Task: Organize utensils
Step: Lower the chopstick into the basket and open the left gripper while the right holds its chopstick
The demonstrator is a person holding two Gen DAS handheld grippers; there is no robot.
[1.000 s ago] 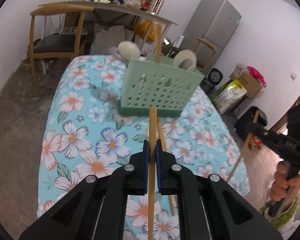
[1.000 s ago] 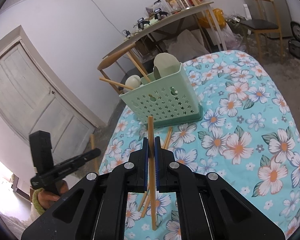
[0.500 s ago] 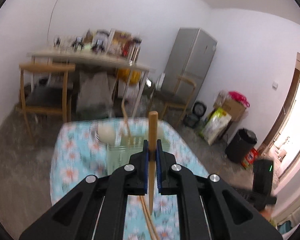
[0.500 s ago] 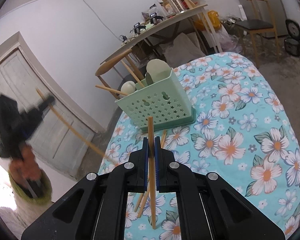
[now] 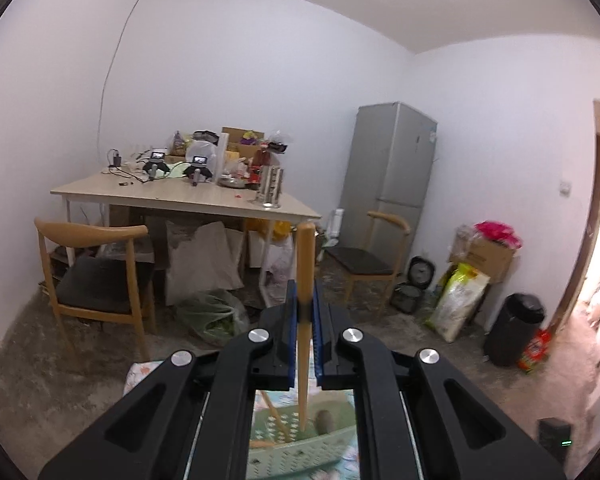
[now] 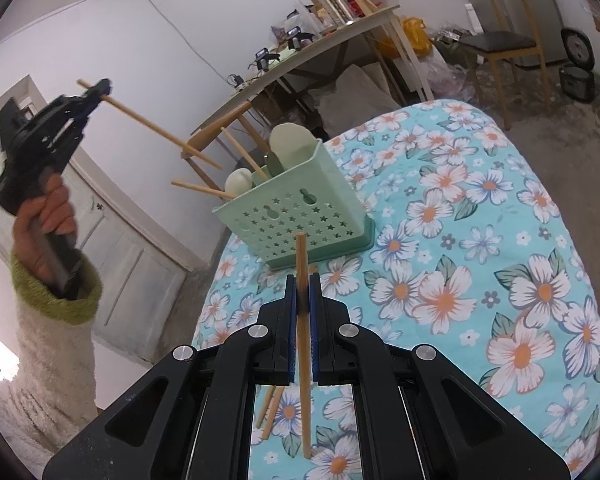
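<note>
A mint-green perforated utensil basket (image 6: 296, 216) stands on the floral tablecloth (image 6: 480, 264); it holds pale spoons and wooden chopsticks. My left gripper (image 5: 303, 304) is shut on a wooden chopstick (image 5: 305, 264), held high above the basket (image 5: 300, 452), with the chopstick's lower tip over the basket's opening. In the right wrist view the left gripper (image 6: 100, 90) shows at upper left, its chopstick (image 6: 160, 132) slanting down toward the basket. My right gripper (image 6: 303, 296) is shut on another chopstick (image 6: 303, 340) above the table, in front of the basket. Two or three loose chopsticks (image 6: 270, 408) lie on the cloth beneath it.
Behind the floral table stands a cluttered wooden table (image 5: 188, 200) with a wooden chair (image 5: 96, 276), a second chair (image 5: 368, 260) and a grey fridge (image 5: 392, 176). Bags, boxes and a black bin (image 5: 514, 328) line the right wall. A white door (image 6: 112, 240) is at left.
My left gripper has lifted its chopstick from near the table to high over the basket and tilted it downward. My right gripper has barely moved.
</note>
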